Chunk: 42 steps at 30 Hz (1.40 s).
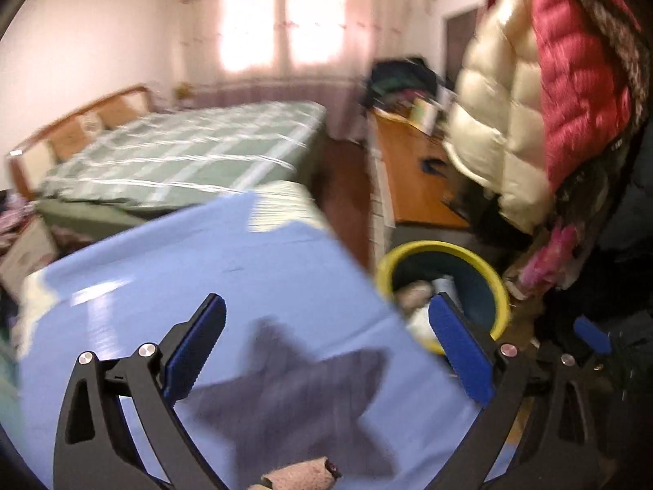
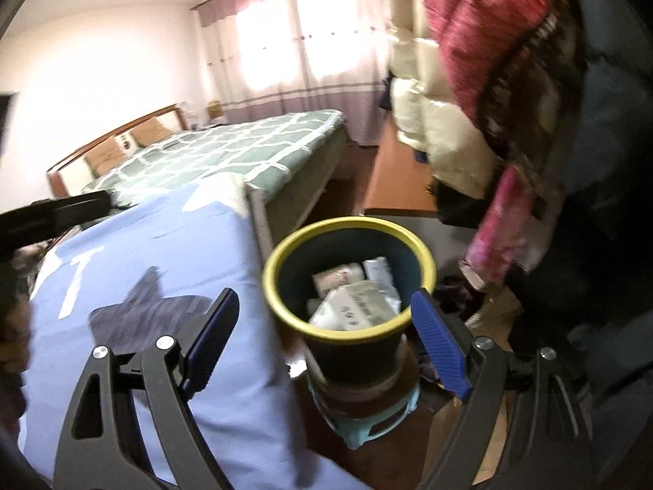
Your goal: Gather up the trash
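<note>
A dark bin with a yellow rim (image 2: 285, 245) stands on a small turquoise stool (image 2: 367, 428) beside a blue-covered surface (image 2: 143, 253). Several white packets of trash (image 2: 355, 302) lie inside the bin. My right gripper (image 2: 326, 339) is open and empty, just above the bin's near rim. My left gripper (image 1: 326, 351) is open and empty above the blue cover (image 1: 245, 269), with the bin (image 1: 485, 261) to its right. A small beige roll (image 1: 302, 473) shows at the bottom edge of the left wrist view. The left gripper's body (image 2: 53, 216) shows at far left in the right wrist view.
A bed with a green checked cover (image 2: 228, 155) lies behind. Hanging jackets, cream (image 1: 489, 114) and red (image 1: 579, 65), crowd the right side above the bin. An orange desk (image 1: 408, 171) stands by the curtained window (image 1: 281, 20). Clutter lies on the floor at right (image 2: 489, 310).
</note>
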Tool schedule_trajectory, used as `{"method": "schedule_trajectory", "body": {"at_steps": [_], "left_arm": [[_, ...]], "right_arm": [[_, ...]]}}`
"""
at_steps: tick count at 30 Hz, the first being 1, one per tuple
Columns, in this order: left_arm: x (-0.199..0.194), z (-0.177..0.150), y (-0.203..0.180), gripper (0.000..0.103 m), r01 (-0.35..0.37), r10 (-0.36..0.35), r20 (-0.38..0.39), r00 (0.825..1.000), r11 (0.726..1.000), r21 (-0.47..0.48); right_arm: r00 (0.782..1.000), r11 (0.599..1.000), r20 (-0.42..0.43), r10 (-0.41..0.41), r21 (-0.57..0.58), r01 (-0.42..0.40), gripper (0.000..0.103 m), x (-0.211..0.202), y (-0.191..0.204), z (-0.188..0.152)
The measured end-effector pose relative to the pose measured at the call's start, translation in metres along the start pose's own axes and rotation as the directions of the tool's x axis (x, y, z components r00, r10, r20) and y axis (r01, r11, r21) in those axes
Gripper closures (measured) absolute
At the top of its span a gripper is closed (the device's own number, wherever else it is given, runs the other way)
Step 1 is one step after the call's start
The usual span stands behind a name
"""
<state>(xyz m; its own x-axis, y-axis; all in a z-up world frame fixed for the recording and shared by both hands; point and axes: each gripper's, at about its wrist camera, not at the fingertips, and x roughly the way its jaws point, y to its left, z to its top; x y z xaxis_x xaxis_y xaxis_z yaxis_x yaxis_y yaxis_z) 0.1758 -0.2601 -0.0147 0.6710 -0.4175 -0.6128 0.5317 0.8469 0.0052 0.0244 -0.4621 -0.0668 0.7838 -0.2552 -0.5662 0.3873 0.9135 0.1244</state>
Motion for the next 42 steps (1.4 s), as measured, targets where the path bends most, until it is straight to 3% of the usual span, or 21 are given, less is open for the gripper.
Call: {"method": "schedule_trajectory", "body": {"at_steps": [5, 9, 15, 20, 33, 42], "left_arm": [[-0.082, -0.044, 0.057, 0.005, -0.161, 0.165, 0.056, 0.985, 0.984, -0.076], [-0.139, -0.085, 0.1, 0.005, -0.269, 0.292, 0.092, 0.952, 0.942, -0.199], [-0.187, -0.132, 0.133, 0.005, -0.348, 0.391, 0.071, 0.918, 0.877, -0.332], [-0.206, -0.158, 0.141, 0.005, -0.429, 0.475, 0.057, 0.878, 0.834, -0.347], [-0.196, -0.159, 0.12, 0.005, -0.41, 0.445, 0.051, 0.894, 0.858, -0.308], [-0.198, -0.156, 0.115, 0.005, -0.417, 0.453, 0.062, 0.889, 0.859, -0.297]], "right_arm": [[0.999, 0.998, 0.016, 0.052, -0.048, -0.051, 0.02, -0.017, 0.023, 0.0], [0.996, 0.994, 0.045, 0.074, -0.082, -0.07, 0.019, -0.037, 0.036, -0.004], [0.992, 0.992, 0.091, 0.086, -0.104, -0.076, 0.017, -0.062, 0.044, -0.005], [0.989, 0.991, 0.105, 0.102, -0.093, -0.093, 0.016, -0.068, 0.046, -0.002], [0.988, 0.987, 0.097, 0.124, -0.11, -0.113, 0.016, -0.069, 0.057, -0.007], [0.986, 0.988, 0.099, 0.131, -0.101, -0.121, 0.016, -0.07, 0.055, -0.007]]}}
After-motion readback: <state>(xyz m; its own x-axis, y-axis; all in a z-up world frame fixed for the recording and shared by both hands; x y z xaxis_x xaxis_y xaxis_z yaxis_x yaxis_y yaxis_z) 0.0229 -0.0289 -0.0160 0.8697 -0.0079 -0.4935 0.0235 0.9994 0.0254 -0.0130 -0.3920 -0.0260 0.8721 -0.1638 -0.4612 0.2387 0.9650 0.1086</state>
